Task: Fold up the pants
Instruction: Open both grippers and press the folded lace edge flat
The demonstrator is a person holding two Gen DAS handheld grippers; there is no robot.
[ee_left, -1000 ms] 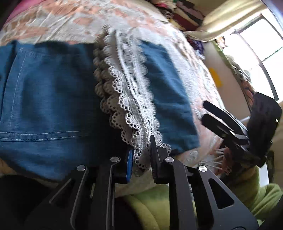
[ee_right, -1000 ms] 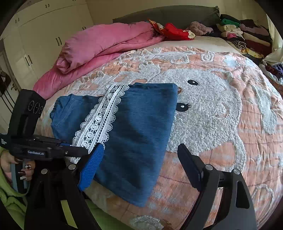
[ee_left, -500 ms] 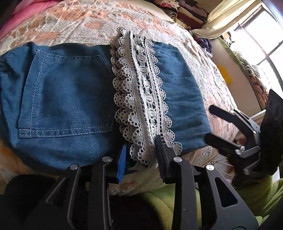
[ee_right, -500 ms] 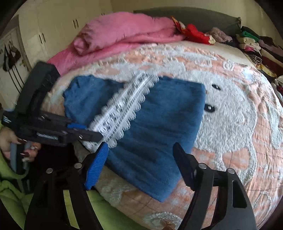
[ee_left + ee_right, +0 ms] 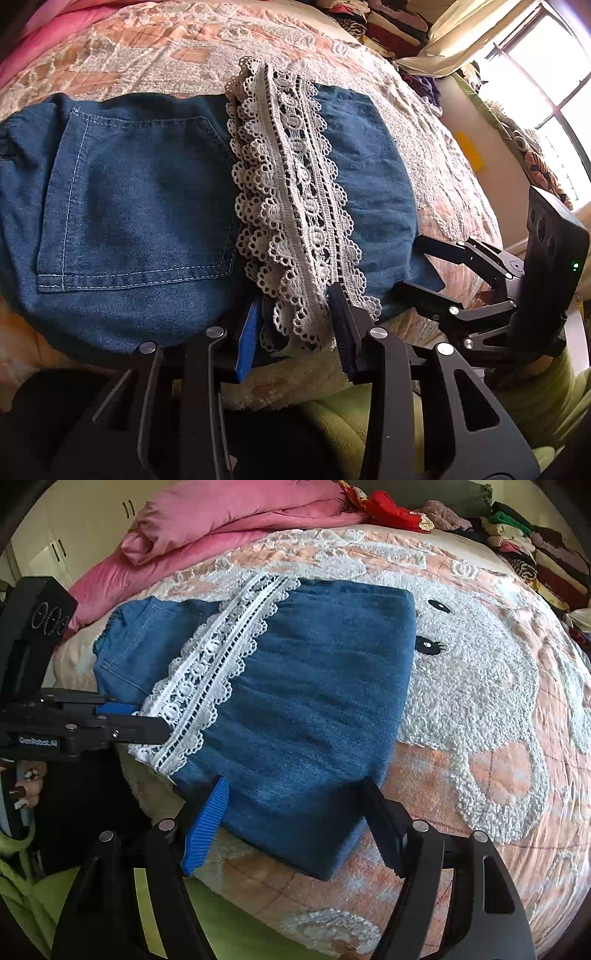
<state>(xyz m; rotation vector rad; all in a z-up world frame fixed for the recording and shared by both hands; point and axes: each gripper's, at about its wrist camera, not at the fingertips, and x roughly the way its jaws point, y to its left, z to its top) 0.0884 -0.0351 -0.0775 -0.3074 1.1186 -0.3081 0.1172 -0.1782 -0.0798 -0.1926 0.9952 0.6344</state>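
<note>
The left gripper has just been opening, its jaws apart around the lace trim of the folded pants. The right gripper, at 6 o'clock of the pants, stands open.

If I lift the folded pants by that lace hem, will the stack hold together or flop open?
Probably flops: the pants are soft denim in loose layers, nothing pinning them. The lace trim looks open-worked, so it may stretch or snag. The left gripper, jaws just opening, straddles it unclamped.

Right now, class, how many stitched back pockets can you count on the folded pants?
1. The pocket sits on the denim left of the white lace trim in the left wrist view. A second may be hidden beneath the folded pants.
</note>
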